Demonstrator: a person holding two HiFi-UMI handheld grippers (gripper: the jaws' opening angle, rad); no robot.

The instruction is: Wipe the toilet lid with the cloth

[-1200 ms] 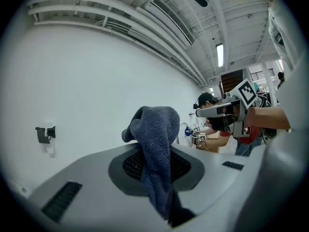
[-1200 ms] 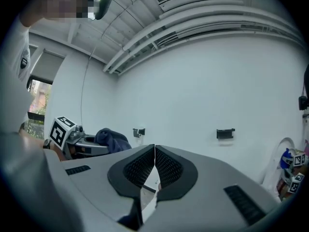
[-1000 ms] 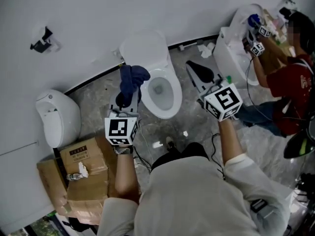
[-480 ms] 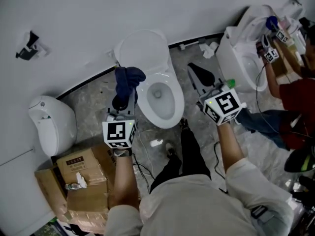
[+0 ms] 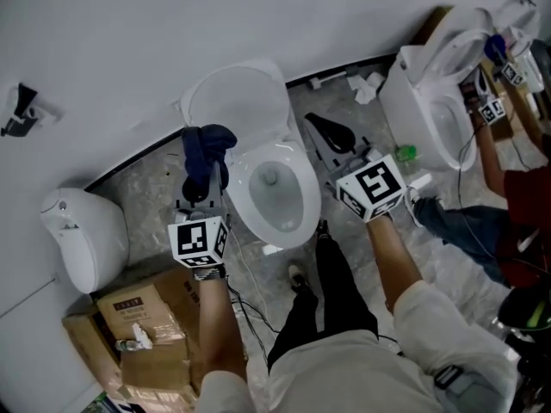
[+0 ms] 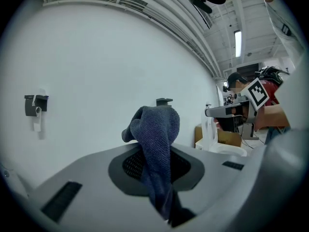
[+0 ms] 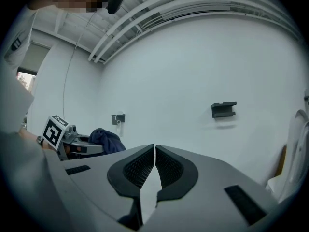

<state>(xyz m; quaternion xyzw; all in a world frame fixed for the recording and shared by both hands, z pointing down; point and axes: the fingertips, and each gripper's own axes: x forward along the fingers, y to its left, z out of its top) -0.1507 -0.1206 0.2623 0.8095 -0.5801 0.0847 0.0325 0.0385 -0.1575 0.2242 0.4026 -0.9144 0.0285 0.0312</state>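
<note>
Cloth (image 5: pixel 207 149): dark blue, looped weave, bunched into a soft lump above the jaws with a tail trailing down between them.
Cloth place: at the tip of the left gripper (image 5: pixel 203 186), left of the toilet bowl (image 5: pixel 245 206) and level with the lower left edge of the toilet lid (image 5: pixel 237 101); whether it touches the lid is not clear.
Cloth handling: by the look of it light, limp and easy to squash; likely to fold over and drag rather than slide flat, and not breakable.
Hold point: pinched at one narrow fold, most of the bulk loose ahead of the pads; probably enough for wiping, though a grip deeper into the bunch would give a firmer pad.
Left gripper: clamped on the cloth, pads pressed into the fold.
Right gripper (image 7: pixel 155 149): jaws pressed together with nothing between them, held right of the bowl and well apart from the cloth.
Toilet lid: white, glossy, raised upright against the wall.
Lid handling: likely hard, smooth and slippery, and hinged; pressure toward the wall should keep it steady.
Around: grey marbled floor, cardboard boxes (image 5: pixel 142 308) at lower left.
</note>
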